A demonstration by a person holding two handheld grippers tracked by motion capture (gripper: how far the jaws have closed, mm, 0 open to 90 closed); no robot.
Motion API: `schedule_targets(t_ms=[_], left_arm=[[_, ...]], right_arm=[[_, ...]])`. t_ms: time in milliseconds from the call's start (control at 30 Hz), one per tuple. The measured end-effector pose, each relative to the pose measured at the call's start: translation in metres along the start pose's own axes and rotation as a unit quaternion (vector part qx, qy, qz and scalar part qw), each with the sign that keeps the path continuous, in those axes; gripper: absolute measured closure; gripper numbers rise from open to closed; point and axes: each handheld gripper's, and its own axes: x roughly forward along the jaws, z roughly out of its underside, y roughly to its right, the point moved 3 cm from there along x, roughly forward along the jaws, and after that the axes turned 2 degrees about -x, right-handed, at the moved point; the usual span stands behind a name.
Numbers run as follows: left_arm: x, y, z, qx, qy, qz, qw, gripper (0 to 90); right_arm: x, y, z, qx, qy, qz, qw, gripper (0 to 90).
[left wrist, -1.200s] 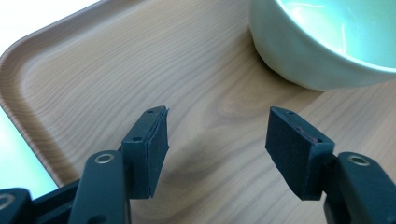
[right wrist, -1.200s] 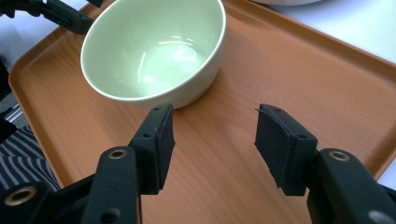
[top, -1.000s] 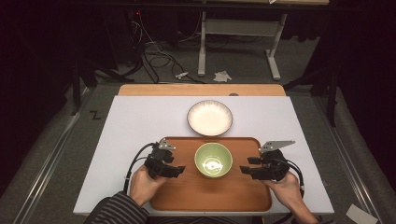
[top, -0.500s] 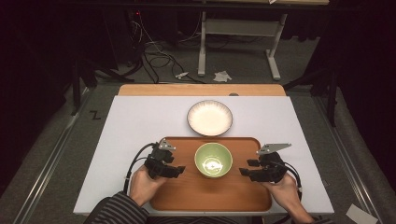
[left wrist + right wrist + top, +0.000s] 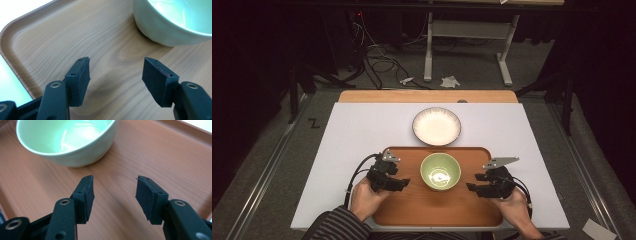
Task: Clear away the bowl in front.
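A pale green bowl [image 5: 440, 171] stands empty on a wooden tray [image 5: 412, 210] at the near side of the table. My left gripper [image 5: 404, 184] hovers over the tray just left of the bowl [image 5: 175, 22], jaws open and bare. My right gripper [image 5: 472, 188] sits on the other side of the bowl [image 5: 67, 142], also open with nothing between its jaws, only the tray's wood [image 5: 117, 185] showing in the gap. Both point inward at the bowl and neither touches it.
A white plate with a dark rim [image 5: 436, 126] lies just beyond the tray on the white table top [image 5: 362, 125]. A wooden strip [image 5: 427, 96] runs along the far edge. Cables and a desk frame [image 5: 467, 45] are on the floor behind.
The right gripper has shifted slightly; otherwise the bowl, tray, plate and left gripper stay as they were.
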Motion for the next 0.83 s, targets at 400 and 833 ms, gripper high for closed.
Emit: schedule_targets(t_ms=[400,833], left_arm=[[0.001,-0.0006,0.0003,0.001,-0.009,-0.002,1.0,38.4],[0.0007,-0.0029,-0.0001,-0.004,-0.009,-0.003,0.9999,38.2]], right_arm=[[0.0004,0.0031,0.0015,-0.002,0.0,0.013,0.9999,48.7],[-0.0012,0.0075,0.0016,0.002,0.007,0.009,0.9999,47.9]])
